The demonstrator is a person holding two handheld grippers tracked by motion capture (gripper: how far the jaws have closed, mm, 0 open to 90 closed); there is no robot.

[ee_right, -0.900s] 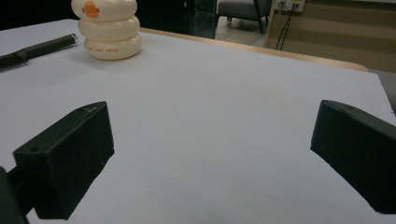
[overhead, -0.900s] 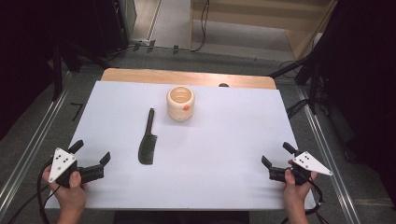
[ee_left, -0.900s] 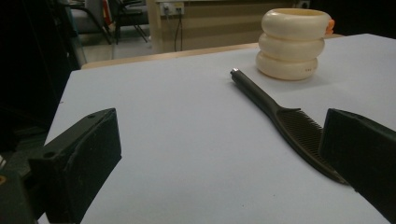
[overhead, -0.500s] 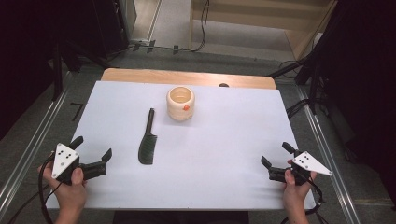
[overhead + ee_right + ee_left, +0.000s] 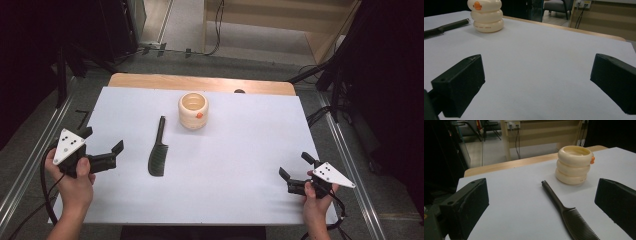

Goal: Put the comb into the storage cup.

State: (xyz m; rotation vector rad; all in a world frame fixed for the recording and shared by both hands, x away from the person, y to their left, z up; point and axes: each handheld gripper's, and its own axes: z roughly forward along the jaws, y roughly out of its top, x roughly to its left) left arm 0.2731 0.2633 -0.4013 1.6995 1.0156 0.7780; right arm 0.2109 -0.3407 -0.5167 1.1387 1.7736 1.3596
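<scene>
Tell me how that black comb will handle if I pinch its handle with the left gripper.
The black comb looks like rigid plastic, so probably stiff, not floppy. It lies flat on the white table cover, so the jaws may struggle to get under it. The toothed end is wider, so it may droop once lifted.

Left gripper (image 5: pixel 544 205) has its jaws spread wide with nothing between them, hovering low over the white table (image 5: pixel 519 195). A black comb (image 5: pixel 569 213) lies just ahead, handle pointing toward the far edge. A cream ribbed cup (image 5: pixel 573 165) stands just beyond that handle tip.
</scene>
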